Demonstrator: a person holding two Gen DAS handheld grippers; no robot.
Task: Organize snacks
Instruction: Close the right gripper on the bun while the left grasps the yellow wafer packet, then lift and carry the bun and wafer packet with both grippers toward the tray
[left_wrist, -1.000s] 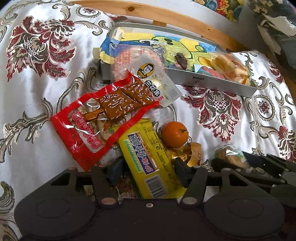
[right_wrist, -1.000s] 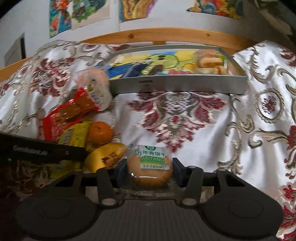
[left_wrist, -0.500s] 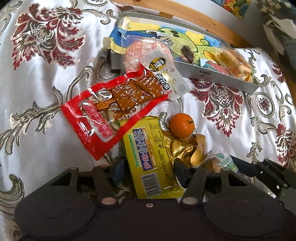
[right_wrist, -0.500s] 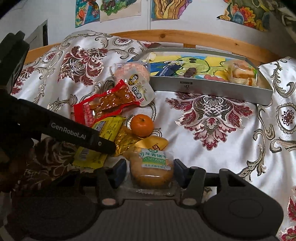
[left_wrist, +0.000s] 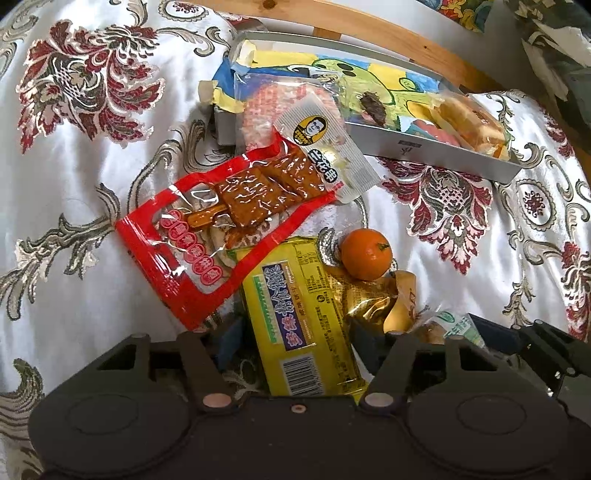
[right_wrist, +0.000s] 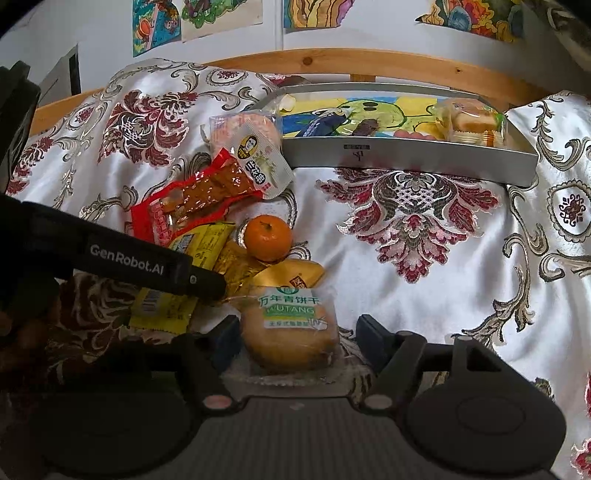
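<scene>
My right gripper (right_wrist: 295, 334) stands wide around the round biscuit pack (right_wrist: 291, 328), its fingers clear of the wrapper on both sides. My left gripper (left_wrist: 295, 334) is also spread, straddling the yellow packet (left_wrist: 303, 325) without touching it. Beyond lie an orange (left_wrist: 365, 254) and a red skewer pack (left_wrist: 225, 225) (partly overlapping the yellow one). The grey tray (right_wrist: 406, 157) sits farther back on the flowered cloth (right_wrist: 406, 240).

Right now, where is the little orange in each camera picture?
Left wrist view: the orange sits right of centre, beside the yellow packet.
Right wrist view: the orange sits left of centre.
Shared landmark: the grey tray behind it.
</scene>
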